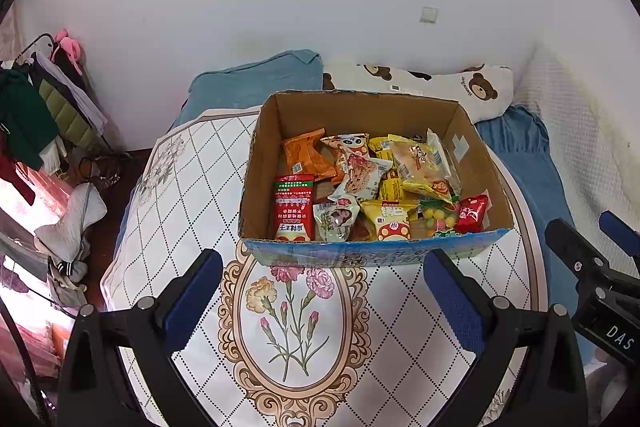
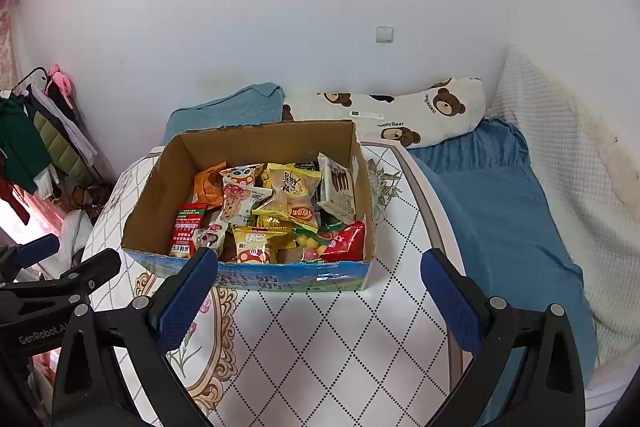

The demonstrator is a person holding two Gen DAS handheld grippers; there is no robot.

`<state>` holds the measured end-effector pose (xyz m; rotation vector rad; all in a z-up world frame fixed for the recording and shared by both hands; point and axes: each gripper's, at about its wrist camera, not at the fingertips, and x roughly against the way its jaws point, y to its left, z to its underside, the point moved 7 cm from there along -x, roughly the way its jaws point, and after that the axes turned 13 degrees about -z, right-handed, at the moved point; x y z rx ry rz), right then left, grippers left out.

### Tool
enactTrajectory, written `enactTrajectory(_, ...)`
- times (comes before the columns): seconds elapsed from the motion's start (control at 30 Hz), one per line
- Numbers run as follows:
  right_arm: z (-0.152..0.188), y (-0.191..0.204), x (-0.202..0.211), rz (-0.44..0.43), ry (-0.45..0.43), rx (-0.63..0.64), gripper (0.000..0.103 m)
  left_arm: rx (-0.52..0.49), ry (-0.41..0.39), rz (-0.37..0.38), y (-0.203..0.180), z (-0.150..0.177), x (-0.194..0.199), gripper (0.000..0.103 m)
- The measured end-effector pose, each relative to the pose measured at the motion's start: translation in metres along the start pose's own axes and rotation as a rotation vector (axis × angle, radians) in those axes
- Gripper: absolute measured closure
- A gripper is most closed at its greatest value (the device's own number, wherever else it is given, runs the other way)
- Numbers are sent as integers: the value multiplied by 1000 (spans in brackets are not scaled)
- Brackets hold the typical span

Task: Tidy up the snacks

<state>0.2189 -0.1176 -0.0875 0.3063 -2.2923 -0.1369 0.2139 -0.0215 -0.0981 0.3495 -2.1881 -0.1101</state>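
Bed [image 2: 500, 211] with blue sheet, bear pillow [image 2: 420, 111] at the wall. Round surface [image 1: 320, 327] with diamond and flower print on it. Cardboard box [image 1: 360, 111] sits on the surface, full of snack packets [image 1: 372, 187]; red packet [image 1: 294, 211] at its left, orange one [image 1: 308, 155] behind. Left hand-held gripper [image 1: 324, 303] wide open, empty, just before the box. Right hand-held gripper [image 2: 318, 301] wide open, empty, left finger [image 2: 188, 299] overlapping the box front.

The left gripper [image 1: 323, 301] and right gripper [image 2: 319, 301] are black plastic, with blue textured pads [image 1: 195, 301], silver screws and white lettering.
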Motion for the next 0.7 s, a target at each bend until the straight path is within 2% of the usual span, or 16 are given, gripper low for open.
enactTrajectory(0.7, -2, 0, 2, -5, -1, -2, 0, 0, -11, 6, 4, -4, 0, 0)
